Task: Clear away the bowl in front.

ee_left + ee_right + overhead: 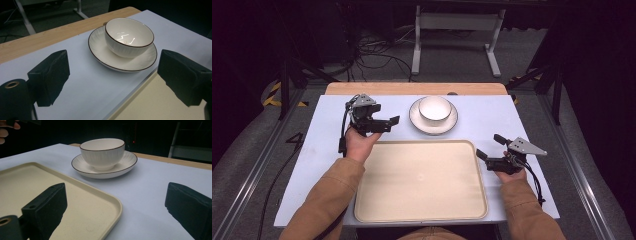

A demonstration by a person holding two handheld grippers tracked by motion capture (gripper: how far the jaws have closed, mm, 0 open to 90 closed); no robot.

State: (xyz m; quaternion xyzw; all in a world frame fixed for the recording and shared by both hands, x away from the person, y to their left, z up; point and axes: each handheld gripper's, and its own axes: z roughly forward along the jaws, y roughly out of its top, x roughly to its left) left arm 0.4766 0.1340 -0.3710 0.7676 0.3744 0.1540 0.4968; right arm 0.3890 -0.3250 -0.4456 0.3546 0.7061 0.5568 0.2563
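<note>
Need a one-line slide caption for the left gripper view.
Open left gripper faces a white bowl sitting on its saucer, beside the beige tray.

We see the pale blue-white tabletop (492, 120) evenly lit from overhead, while the room around it sinks into near black. Shadows under the white ribbed porcelain bowl (435, 108) and its brown-rimmed white saucer (421, 127) are soft and short. In the left gripper view a zigzag glare streak sits inside the bowl (126, 38). The cream plastic tray (422, 200) shows a faint sheen at its middle. Both gripper views are dim and slightly grainy, and the black tongs in their foreground look soft, lacking surface detail.
</note>
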